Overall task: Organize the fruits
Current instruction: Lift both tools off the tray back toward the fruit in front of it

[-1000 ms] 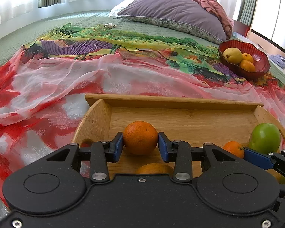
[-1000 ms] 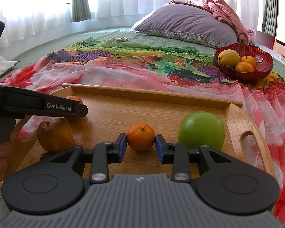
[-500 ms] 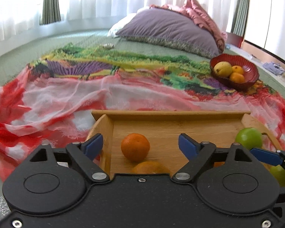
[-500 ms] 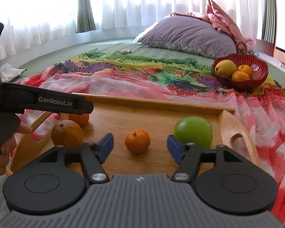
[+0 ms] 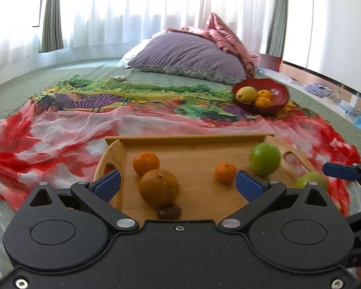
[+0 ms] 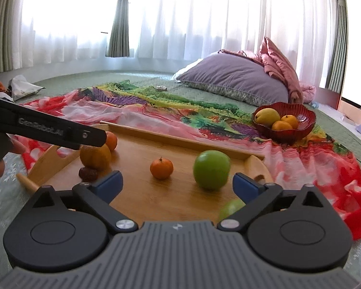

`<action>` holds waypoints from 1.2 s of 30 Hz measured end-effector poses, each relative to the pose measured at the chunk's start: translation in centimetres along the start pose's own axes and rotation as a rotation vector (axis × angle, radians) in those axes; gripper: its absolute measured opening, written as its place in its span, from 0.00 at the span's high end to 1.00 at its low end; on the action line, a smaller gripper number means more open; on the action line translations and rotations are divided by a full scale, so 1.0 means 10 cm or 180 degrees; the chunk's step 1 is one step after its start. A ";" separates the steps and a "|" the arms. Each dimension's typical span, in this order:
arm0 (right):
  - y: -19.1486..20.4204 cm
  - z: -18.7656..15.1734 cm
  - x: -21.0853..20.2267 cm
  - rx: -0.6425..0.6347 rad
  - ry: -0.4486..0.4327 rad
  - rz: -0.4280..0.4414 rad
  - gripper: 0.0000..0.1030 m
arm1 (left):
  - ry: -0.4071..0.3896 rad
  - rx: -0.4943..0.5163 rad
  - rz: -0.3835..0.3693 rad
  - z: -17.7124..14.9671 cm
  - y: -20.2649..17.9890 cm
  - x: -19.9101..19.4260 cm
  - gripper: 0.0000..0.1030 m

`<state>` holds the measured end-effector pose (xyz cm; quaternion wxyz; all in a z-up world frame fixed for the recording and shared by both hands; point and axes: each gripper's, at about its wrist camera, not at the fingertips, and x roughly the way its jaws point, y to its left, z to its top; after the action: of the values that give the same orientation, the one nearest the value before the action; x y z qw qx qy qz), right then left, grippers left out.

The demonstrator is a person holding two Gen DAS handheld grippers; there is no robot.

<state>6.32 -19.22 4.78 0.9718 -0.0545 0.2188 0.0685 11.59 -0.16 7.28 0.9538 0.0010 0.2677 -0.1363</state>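
A wooden tray (image 6: 170,200) is set on a soft, rumpled bed (image 6: 137,77). Both hand-held grippers, left (image 5: 178,185) and right (image 6: 177,183), are being opened wide, with nothing gripped. The round green apple (image 6: 211,169), at one o'clock of the small orange (image 6: 161,167), could be rolled off if the tray is nudged.

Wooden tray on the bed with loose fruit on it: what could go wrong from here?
1. The wooden tray sits on a rumpled scarf over soft bedding; a nudge could tilt it and send the round green apple and small orange rolling.
2. A second green fruit lies near the tray's right end, by its handle, and may roll off.
3. The dark small fruit sits against the big orange, so grasping either may knock the other.
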 end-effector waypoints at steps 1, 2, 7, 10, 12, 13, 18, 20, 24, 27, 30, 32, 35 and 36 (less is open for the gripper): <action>-0.02 -0.03 -0.05 0.0007 -0.0006 0.0004 0.00 | -0.0015 0.0017 -0.0017 -0.04 -0.02 -0.05 0.01; -0.04 -0.06 -0.10 0.0017 -0.0009 0.0002 0.00 | -0.0028 0.0027 -0.0023 -0.06 -0.04 -0.09 0.00; -0.16 -0.22 -0.29 0.0096 -0.0005 -0.0047 0.00 | -0.0059 0.0095 -0.0056 -0.24 -0.16 -0.27 0.00; -0.20 -0.33 -0.37 0.0103 0.0024 -0.0097 0.00 | -0.0045 0.0099 -0.0088 -0.34 -0.22 -0.33 0.00; -0.21 -0.41 -0.43 0.0102 0.0041 -0.0153 0.00 | -0.0027 0.0090 -0.0108 -0.40 -0.26 -0.35 0.00; -0.22 -0.44 -0.45 0.0111 0.0049 -0.0175 0.00 | -0.0011 0.0086 -0.0120 -0.44 -0.28 -0.36 0.00; -0.28 -0.61 -0.52 0.0219 0.0110 -0.0264 0.00 | 0.0079 0.0093 -0.0151 -0.59 -0.37 -0.34 0.00; -0.31 -0.66 -0.53 0.0256 0.0134 -0.0296 0.00 | 0.0114 0.0095 -0.0157 -0.62 -0.40 -0.32 0.00; -0.36 -0.73 -0.52 0.0319 0.0183 -0.0334 0.00 | 0.0197 0.0112 -0.0173 -0.69 -0.48 -0.28 0.00; -0.36 -0.76 -0.52 0.0336 0.0206 -0.0351 0.04 | 0.0216 0.0152 -0.0169 -0.72 -0.55 -0.26 0.03; -0.36 -0.77 -0.54 0.0397 0.0170 -0.0324 0.12 | 0.0233 0.0211 -0.0196 -0.73 -0.62 -0.24 0.23; -0.36 -0.78 -0.54 0.0439 0.0169 -0.0292 0.18 | 0.0296 0.0234 -0.0267 -0.74 -0.65 -0.23 0.32; -0.35 -0.78 -0.51 0.0450 0.0215 -0.0293 0.30 | 0.0315 0.0272 -0.0319 -0.76 -0.71 -0.22 0.36; -0.34 -0.79 -0.50 0.0439 0.0231 -0.0304 0.34 | 0.0310 0.0299 -0.0330 -0.77 -0.73 -0.23 0.40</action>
<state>-0.89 -24.16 0.11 0.9669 -0.0003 0.2553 0.0049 3.91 -6.04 2.35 0.9302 0.0385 0.3069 -0.1977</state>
